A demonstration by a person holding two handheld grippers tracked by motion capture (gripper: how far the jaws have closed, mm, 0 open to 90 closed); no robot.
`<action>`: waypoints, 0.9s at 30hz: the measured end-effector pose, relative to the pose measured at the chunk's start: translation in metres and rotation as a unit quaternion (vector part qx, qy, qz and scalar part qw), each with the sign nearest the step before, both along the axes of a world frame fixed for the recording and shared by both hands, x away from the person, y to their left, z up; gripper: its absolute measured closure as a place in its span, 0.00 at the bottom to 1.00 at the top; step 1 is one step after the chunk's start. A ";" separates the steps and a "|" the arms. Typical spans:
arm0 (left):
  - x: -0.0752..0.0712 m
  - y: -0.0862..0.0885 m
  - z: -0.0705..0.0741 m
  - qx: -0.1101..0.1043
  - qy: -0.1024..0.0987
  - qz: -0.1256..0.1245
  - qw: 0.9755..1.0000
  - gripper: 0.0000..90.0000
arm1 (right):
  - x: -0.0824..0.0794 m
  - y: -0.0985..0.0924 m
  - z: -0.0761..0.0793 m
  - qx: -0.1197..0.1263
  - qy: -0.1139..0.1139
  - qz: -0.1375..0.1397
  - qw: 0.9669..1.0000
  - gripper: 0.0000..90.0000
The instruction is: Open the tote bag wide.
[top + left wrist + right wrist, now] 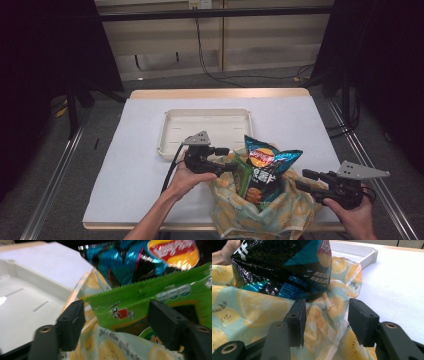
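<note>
A: Where was the bag (260, 210) and what did it hold?

B: The fruit-print bag sat on the table's (125, 165) near edge, between the two grippers, its mouth open upward. Two snack packets stood in it. The blue packet (270, 155) rose highest, its top well above the bag's rim. The green packet (246, 177) stood just beside it on the left, touching it, with its serrated top edge showing in the left gripper view.

A: State of the left gripper (227, 159)?

B: It was held at the bag's left rim, jaws pointing toward the packets. In its own view the jaws stood wide, with the green packet's corner and the bag's rim showing in the gap. The pads pressed on nothing that I could see. That view was blurred.

A: And the right gripper (305, 180)?

B: It was at the bag's right side, low, jaws pointing left into the cloth. In its own view the jaws stood part open with a fold of the bag's rim between them. I could not tell whether either pad touched the fold; neither pinched it.

A: Other containers?

B: One white tray (170, 127) lay behind the bag, toward the table's far side, just beside the left gripper. Its floor was bare. The bag's rim lay near the tray's front wall; contact could not be confirmed.
</note>
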State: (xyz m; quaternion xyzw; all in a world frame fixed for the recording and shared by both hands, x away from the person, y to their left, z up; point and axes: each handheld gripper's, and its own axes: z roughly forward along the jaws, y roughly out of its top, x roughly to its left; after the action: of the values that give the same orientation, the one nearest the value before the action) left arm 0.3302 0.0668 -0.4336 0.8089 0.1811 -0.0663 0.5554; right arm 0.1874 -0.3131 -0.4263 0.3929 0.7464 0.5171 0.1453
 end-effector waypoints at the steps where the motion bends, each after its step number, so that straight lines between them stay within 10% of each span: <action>1: 0.001 -0.002 -0.003 0.004 0.005 -0.005 1.000 0.27 | 0.000 0.000 0.000 0.000 -0.001 0.000 1.000 0.55; 14: 0.001 -0.010 -0.007 -0.011 0.010 -0.059 0.998 0.12 | 0.002 0.001 -0.001 -0.006 0.003 -0.004 1.000 0.54; 27: -0.005 -0.005 0.011 -0.021 -0.013 -0.016 1.000 0.10 | 0.002 0.003 -0.001 -0.011 0.004 0.000 1.000 0.54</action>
State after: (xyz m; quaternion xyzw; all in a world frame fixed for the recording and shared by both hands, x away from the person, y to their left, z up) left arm 0.3254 0.0614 -0.4223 0.8003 0.1597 -0.0686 0.5738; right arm 0.1898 -0.3105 -0.4278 0.3935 0.7524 0.5074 0.1471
